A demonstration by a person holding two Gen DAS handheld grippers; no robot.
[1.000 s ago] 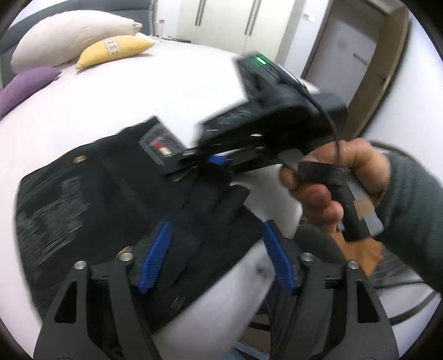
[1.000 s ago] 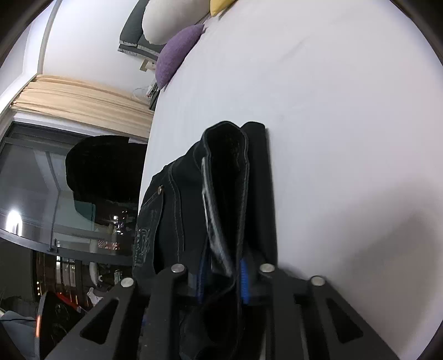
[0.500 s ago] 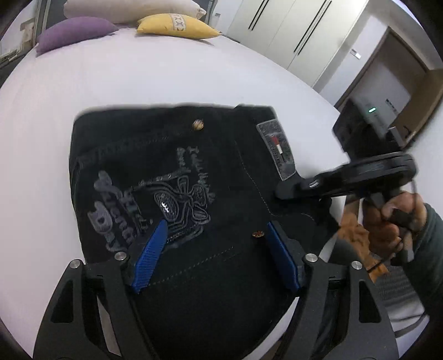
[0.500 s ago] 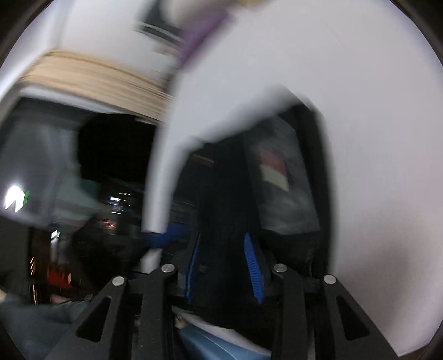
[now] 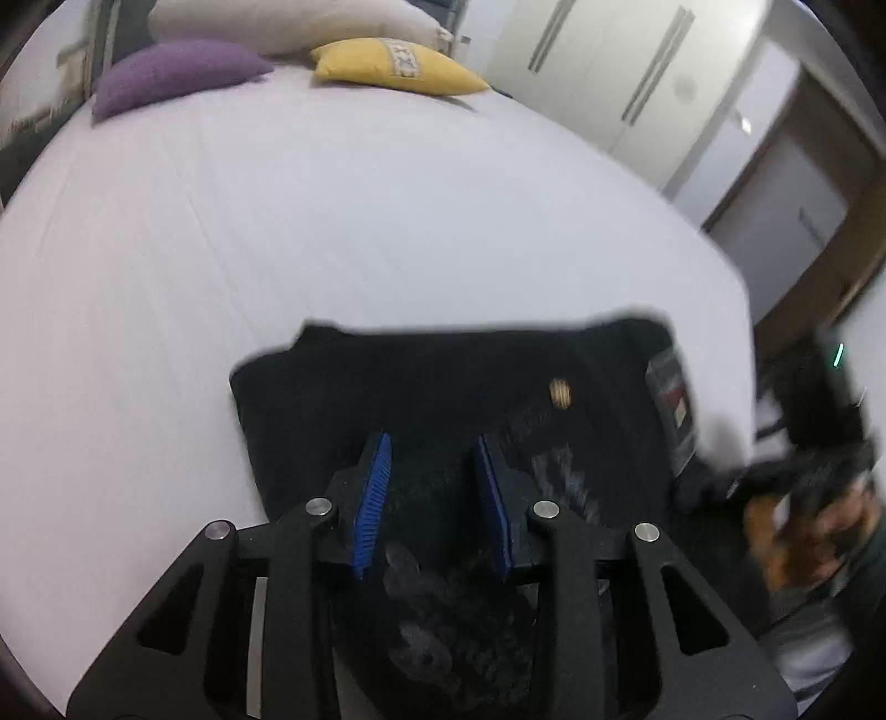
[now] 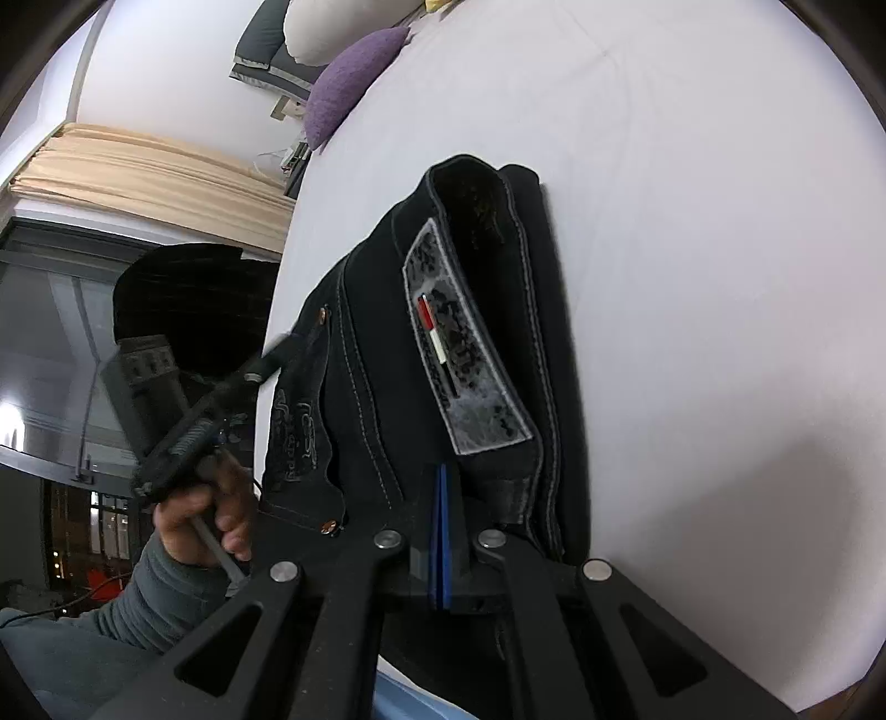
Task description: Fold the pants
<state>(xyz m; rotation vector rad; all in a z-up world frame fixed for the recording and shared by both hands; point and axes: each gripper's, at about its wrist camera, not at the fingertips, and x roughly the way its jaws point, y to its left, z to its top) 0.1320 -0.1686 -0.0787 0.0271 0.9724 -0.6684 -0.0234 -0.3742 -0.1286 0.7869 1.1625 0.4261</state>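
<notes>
The black jeans (image 5: 454,382) lie folded into a compact stack at the near edge of the white bed (image 5: 332,221), grey waist label (image 6: 459,354) facing up. My left gripper (image 5: 434,487) hovers over the stack, jaws partly open with nothing between the blue pads. My right gripper (image 6: 442,531) sits at the stack's near end, blue pads pressed together with no cloth between them. In the left wrist view the right gripper (image 5: 803,471) appears blurred at the right edge. In the right wrist view the left gripper (image 6: 221,404) is at the left, over the jeans' edge.
Purple (image 5: 171,72), yellow (image 5: 393,63) and white pillows (image 5: 288,22) lie at the bed's far end. Wardrobe doors (image 5: 598,66) and a brown door frame (image 5: 819,221) stand beyond the bed. A curtain (image 6: 138,171) and dark window (image 6: 55,332) are on the other side.
My left gripper narrowed its jaws and dropped lower over the folded jeans. My right gripper closed its pads and no longer has cloth between them; the stack lies flat.
</notes>
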